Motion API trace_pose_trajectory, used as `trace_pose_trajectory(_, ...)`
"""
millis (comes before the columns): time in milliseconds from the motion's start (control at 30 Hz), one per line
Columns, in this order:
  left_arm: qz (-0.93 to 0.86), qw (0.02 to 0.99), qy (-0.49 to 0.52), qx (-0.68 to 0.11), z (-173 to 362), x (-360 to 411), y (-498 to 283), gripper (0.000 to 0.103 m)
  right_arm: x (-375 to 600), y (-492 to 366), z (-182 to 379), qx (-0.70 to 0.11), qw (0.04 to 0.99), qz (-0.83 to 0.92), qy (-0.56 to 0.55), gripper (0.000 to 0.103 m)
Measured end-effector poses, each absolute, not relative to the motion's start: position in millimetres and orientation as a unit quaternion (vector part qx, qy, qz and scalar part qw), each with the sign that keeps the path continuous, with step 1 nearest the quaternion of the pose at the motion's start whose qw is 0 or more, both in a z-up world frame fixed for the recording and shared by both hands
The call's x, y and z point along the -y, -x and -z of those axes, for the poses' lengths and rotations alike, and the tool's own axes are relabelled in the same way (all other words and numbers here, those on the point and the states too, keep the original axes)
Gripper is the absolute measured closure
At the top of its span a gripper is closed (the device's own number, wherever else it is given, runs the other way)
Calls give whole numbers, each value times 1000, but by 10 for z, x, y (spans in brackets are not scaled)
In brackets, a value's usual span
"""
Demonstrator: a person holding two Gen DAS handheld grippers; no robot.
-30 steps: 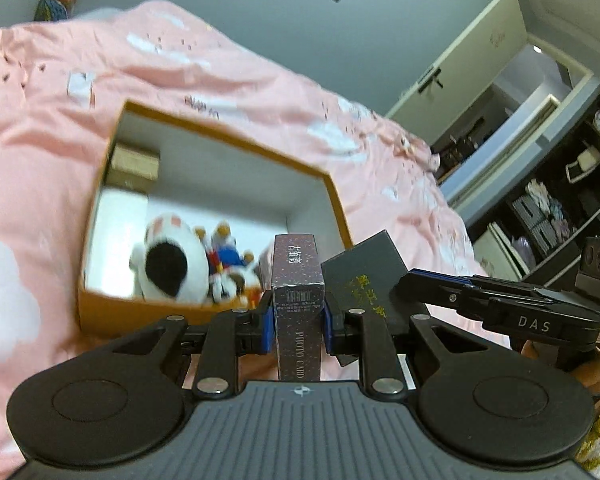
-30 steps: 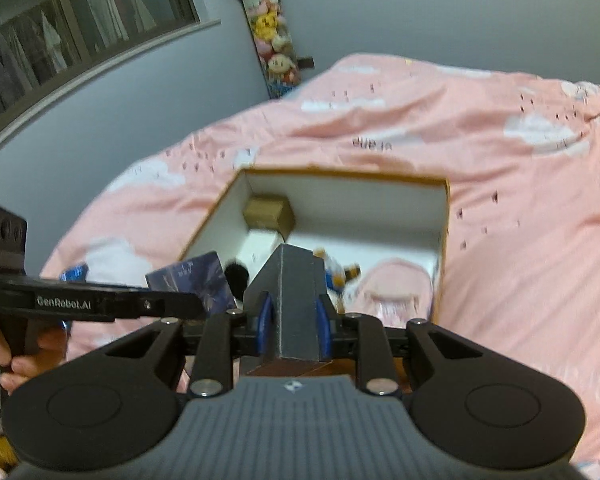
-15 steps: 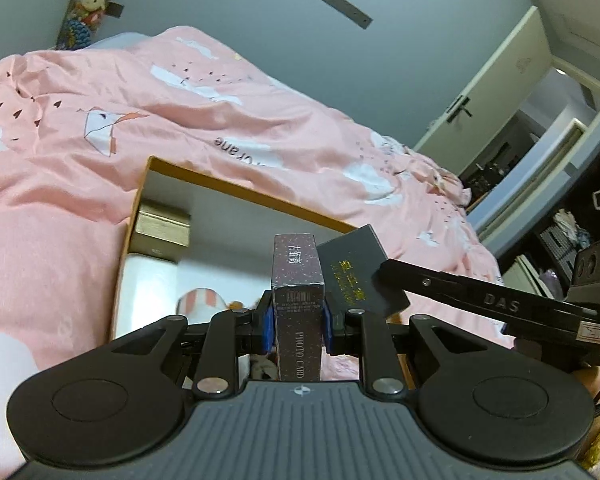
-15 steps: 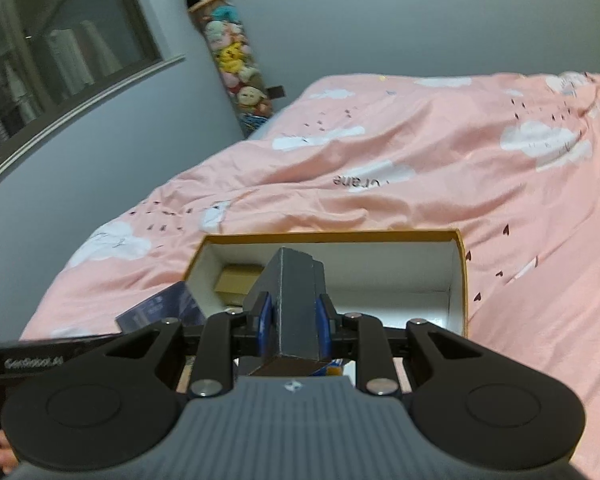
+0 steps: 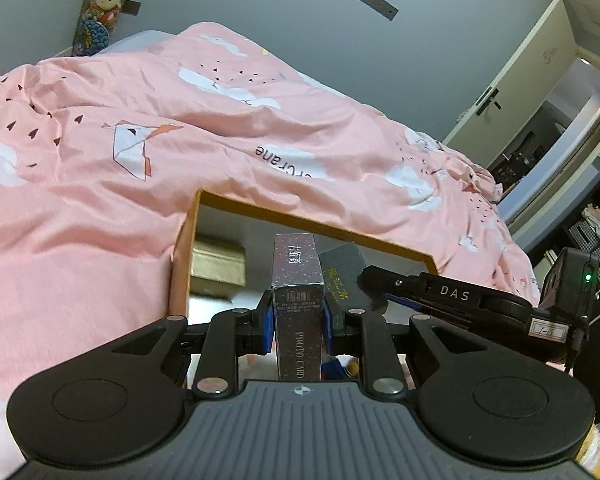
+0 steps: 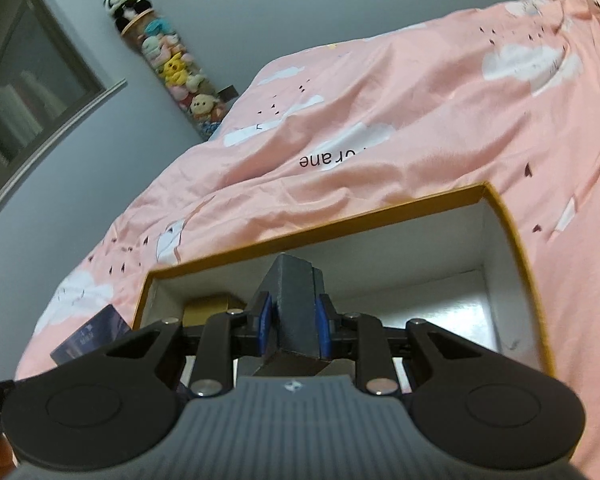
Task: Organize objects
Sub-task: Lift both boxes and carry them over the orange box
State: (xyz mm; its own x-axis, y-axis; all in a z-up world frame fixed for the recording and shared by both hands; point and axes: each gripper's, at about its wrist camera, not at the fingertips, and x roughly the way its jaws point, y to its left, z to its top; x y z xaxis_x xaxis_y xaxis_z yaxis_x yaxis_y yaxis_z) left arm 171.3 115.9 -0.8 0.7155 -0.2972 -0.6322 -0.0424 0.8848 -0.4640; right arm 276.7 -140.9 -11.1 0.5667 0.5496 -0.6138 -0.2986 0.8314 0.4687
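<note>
Left gripper: jaws closed on a tall dark photo card box, held upright between the blue pads. Right gripper: jaws clamped on a dark grey box, tilted, one corner forward.

Landmark is the orange-rimmed storage box on the pink duvet. Both held items sit over its near edge, above the open interior. A gold box rests in its far left corner. A dark blue card lies outside its left wall on the duvet.

Risks, as judged: the two grippers stand close together over the same opening, so one may knock the other's load. The tilted grey box may land on edge. The storage box rests on soft bedding and may shift if a wall is struck.
</note>
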Motion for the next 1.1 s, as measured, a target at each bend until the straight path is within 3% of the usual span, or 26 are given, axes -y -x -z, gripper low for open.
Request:
trace_pose_trajectory(333, 65, 888, 231, -392, 128, -1203, -1917, 78, 1300, -2963, 508, -436, 845, -211, -227, 78)
trace_pose_trajectory(567, 61, 884, 229, -403, 177, -1185, -2019, 78, 1179, -3098, 624, -467, 830, -230, -201, 78)
trace_pose_trajectory(800, 62, 884, 222, -406, 147, -1149, -2079, 78, 978, -3226, 732, -501, 824, -231, -132, 86)
trace_pose_trajectory(1100, 84, 882, 205, -415, 84, -1008, -2192, 78, 1054, -3166, 589, -487, 826, -263, -105, 83)
